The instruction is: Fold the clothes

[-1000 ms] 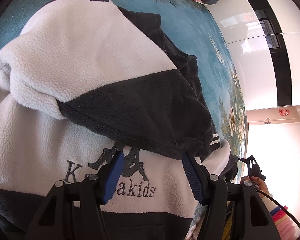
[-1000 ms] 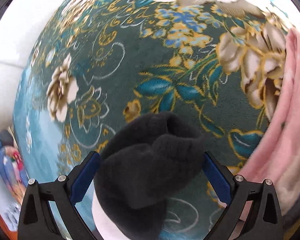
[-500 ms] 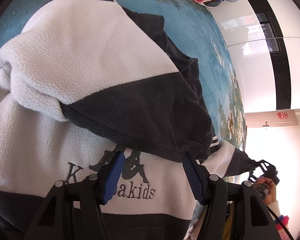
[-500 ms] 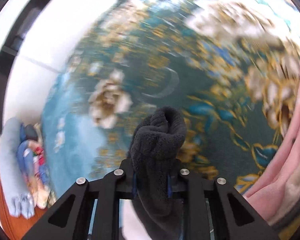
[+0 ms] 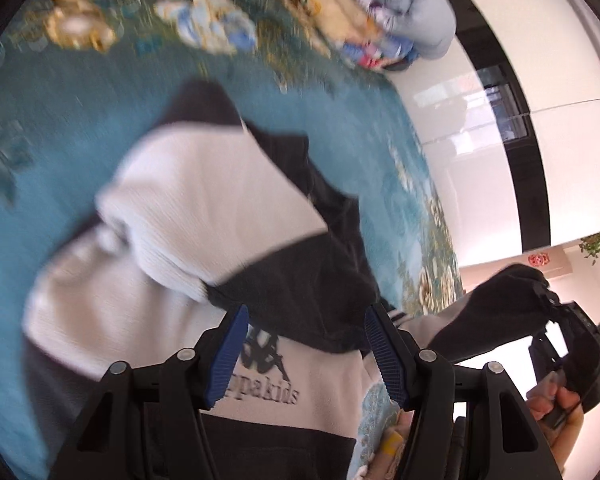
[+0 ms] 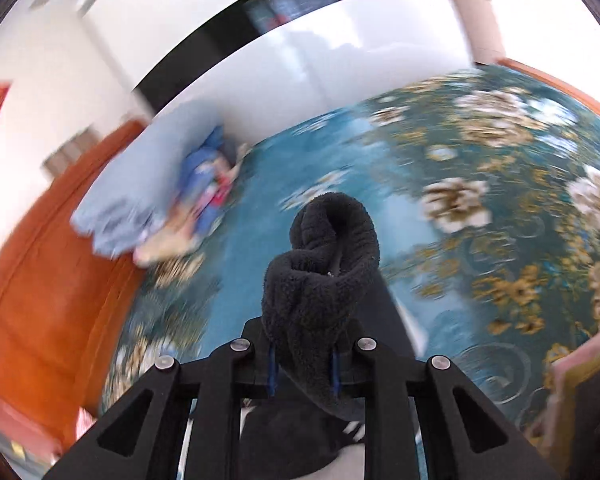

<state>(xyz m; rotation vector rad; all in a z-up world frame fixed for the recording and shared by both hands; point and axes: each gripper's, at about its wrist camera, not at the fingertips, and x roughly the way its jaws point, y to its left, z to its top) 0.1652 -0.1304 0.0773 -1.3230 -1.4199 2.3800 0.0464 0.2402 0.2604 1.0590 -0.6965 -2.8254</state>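
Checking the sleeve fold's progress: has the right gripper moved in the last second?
Yes. The right gripper, shut on the dark sleeve cuff, has lifted off the floral bedspread and swung toward the folded clothes pile.

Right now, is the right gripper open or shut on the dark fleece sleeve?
Shut: the right gripper clamps the dark fleece sleeve cuff between its closed blue pads.

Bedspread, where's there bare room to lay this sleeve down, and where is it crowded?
Bare teal bedspread lies left of and beyond the fleece sweater, up to the folded pile at the far edge. Another open stretch runs right of the sleeve clamped in the right gripper. Crowded: the sweater itself, under the open left gripper.
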